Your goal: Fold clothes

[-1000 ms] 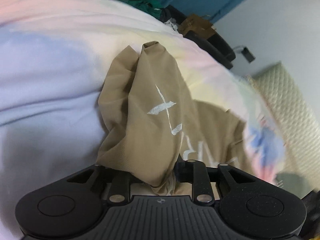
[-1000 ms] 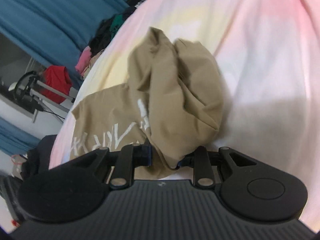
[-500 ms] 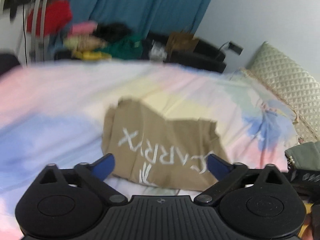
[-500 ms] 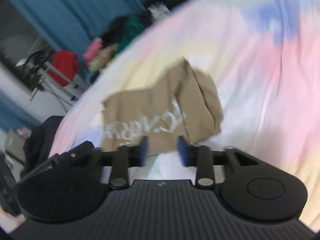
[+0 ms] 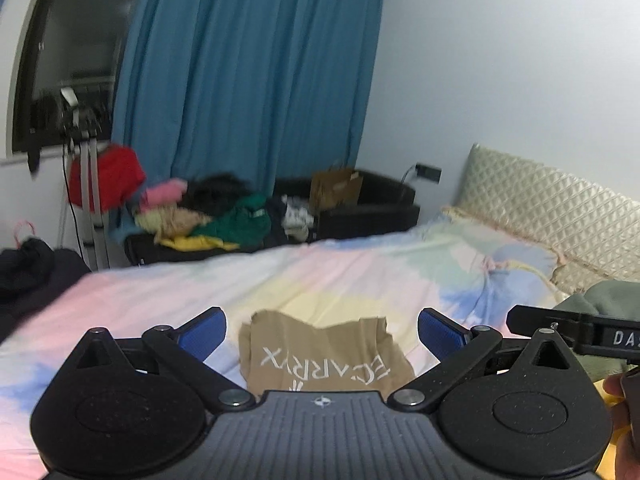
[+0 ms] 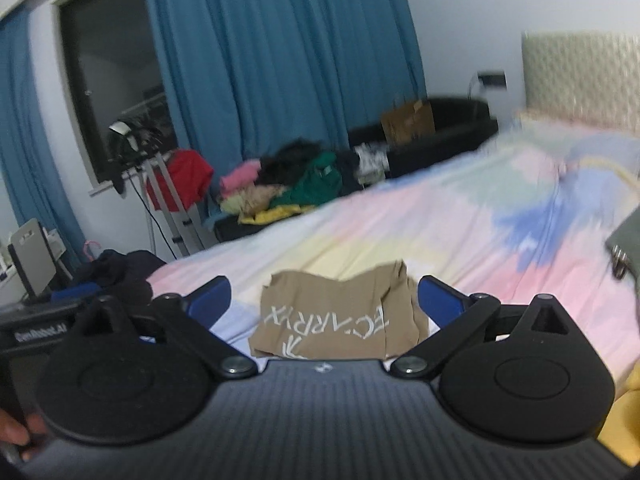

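Tan folded T-shirt (image 5: 320,354) with white lettering, flat on the pastel tie-dye bedsheet (image 5: 360,276), seen just past both tools and touched by neither. Nearest the lens: left hand-held gripper (image 5: 322,336), blue pads spread wide, nothing between them; right hand-held gripper (image 6: 324,304), jaws opening toward full spread, likewise empty, with the shirt only showing through the gap from farther off. Just changed: released from both grips, so the garment now rests as a compact rectangle, lettering up, one edge at the right a little rumpled and doubled. Reads as this fold being finished and the piece set down; next likely a reach for another garment, though which cannot be told. Against the frames of a second ago: then pinched and bunched in both clenched tools, hanging as a crumpled lump close to the lenses; half a second ago already lying on the sheet, the left tool spread, the right only part-way apart. Now both tools higher and pulled back, taking in much more of the room. Farther on: grey-green garment (image 5: 600,300) at the sheet's right edge, cream quilted headboard (image 5: 560,216), a heap of mixed colourful clothes (image 5: 216,220) on a dark low bench, and blue curtains (image 5: 248,72) behind.
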`<state>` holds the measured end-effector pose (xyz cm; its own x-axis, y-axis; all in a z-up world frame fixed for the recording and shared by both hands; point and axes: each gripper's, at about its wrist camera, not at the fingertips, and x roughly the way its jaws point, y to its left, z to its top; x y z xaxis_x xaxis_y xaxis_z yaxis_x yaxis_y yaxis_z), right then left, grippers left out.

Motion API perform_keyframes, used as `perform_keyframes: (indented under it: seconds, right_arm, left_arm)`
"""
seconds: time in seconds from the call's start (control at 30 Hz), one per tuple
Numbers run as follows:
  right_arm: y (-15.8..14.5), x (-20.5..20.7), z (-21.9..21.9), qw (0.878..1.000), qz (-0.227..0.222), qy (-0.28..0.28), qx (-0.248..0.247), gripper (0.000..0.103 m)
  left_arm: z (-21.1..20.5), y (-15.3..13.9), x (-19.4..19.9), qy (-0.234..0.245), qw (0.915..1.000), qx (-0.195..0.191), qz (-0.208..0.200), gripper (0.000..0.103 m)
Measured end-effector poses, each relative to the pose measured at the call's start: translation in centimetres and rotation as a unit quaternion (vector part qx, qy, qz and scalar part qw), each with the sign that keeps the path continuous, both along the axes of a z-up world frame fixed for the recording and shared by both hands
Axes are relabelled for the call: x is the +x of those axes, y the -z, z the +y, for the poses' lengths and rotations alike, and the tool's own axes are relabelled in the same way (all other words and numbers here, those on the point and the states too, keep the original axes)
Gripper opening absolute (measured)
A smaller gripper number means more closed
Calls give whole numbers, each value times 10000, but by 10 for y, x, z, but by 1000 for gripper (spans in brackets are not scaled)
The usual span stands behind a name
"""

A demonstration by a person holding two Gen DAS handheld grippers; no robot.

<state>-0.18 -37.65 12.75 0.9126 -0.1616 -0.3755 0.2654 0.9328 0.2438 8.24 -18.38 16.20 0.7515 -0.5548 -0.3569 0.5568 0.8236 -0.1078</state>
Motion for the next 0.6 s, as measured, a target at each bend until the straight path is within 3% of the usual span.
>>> perform_keyframes:
  seconds: [0.3, 0.6]
  right_arm:
    - [1, -47, 32, 9984, -417, -72, -388, 102]
    - [32, -57, 43, 9974, -467, 29, -542, 102]
  left_arm:
    - [23, -5, -72, -3, 9984, 75, -558, 103]
    - [32, 24, -91, -107, 9979, 54, -640, 103]
